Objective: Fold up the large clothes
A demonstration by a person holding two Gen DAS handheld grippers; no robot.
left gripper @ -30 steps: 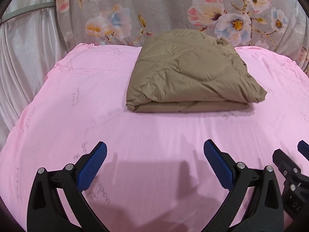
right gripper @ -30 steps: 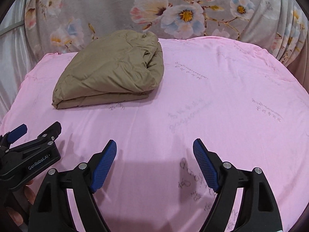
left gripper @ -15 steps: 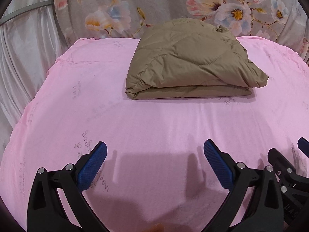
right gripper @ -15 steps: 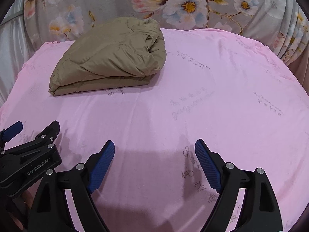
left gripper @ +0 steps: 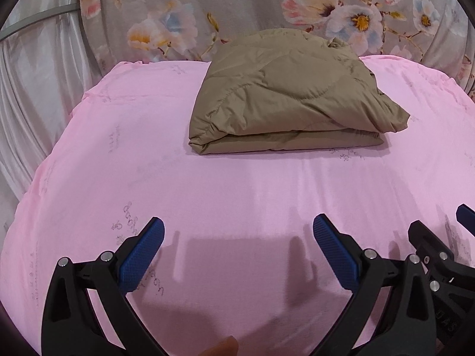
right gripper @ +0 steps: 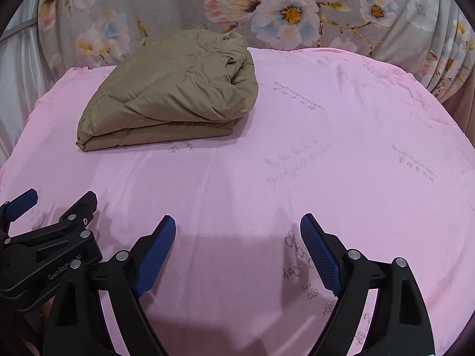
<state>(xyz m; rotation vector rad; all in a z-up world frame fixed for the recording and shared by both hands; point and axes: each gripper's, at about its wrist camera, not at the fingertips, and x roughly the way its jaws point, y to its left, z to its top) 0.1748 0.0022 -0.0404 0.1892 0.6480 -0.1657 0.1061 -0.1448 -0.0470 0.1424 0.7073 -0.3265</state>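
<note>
A tan quilted garment (left gripper: 291, 95) lies folded into a thick rectangle at the far side of the pink bed sheet (left gripper: 237, 184); in the right wrist view the same garment (right gripper: 172, 98) sits at the upper left. My left gripper (left gripper: 237, 231) hovers open over bare sheet, well short of the garment, nothing between its blue pads. My right gripper (right gripper: 237, 228) is open too, over bare sheet to the right of the garment. Each gripper shows at the edge of the other's view: the right gripper (left gripper: 445, 237) and the left gripper (right gripper: 53, 204).
A grey floral curtain (left gripper: 267, 9) hangs behind the bed, with white drapes (left gripper: 29, 95) at the left. The sheet's right edge (right gripper: 445, 112) curves down beside more curtain folds. A fingertip (left gripper: 225, 347) shows at the bottom of the left wrist view.
Both views have shifted slightly, so the garment sits a little lower and nearer in the frames. Both grippers stay open.
</note>
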